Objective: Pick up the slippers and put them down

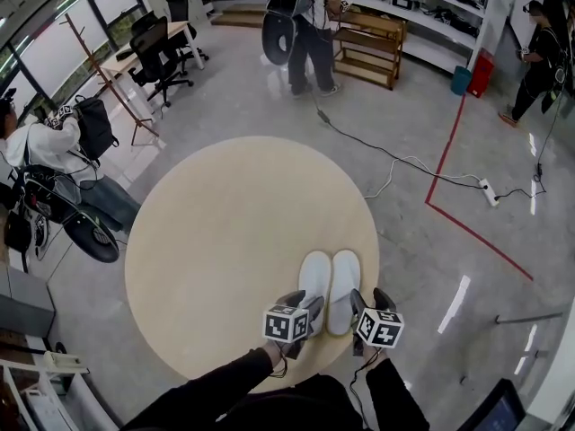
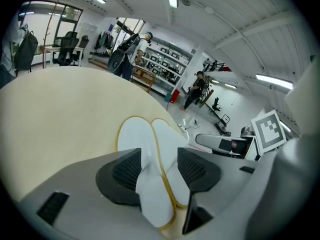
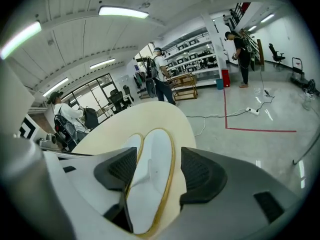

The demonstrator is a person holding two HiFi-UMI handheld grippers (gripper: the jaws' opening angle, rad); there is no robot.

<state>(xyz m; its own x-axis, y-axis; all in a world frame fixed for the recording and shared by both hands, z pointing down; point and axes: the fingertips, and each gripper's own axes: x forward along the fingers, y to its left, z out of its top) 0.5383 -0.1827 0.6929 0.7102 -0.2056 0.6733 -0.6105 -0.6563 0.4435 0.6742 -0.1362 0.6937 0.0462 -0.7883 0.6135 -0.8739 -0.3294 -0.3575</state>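
**A:** Where do the two lie?

**B:** The left slipper (image 1: 314, 279) and the right slipper (image 1: 343, 285) lie flat on the round beige desk (image 1: 216, 232). They are side by side, touching along their inner edges. The toes point away from the person and the heels are close to the desk's near rim.

**A:** And the left hand-held gripper (image 1: 304, 309)?

**B:** Released. In its own view the two black ribbed pads stand wide apart. The heel end of the left slipper lies between them, along with the inner edge of the right slipper. Nothing is clamped. The left pad sits right at the slipper's outer edge, and from this angle I can't tell whether it brushes the cloth.

**A:** The other one?

**B:** The right hand-held gripper (image 1: 370, 302) is released too, jaws spread. The right slipper's heel end lies in the gap, nearer the left pad, and bare desk shows between the slipper and the right pad.

**A:** How are they held?

**B:** Both tilt downward over the heels, marker cubes on top, with dark sleeves (image 1: 216, 393) behind them.

**A:** Anything around?

**B:** A grey floor (image 1: 422, 268) with a red line (image 1: 449, 151) and a cable (image 1: 395, 164) across it. One person (image 1: 305, 34) stands far off by the shelves.
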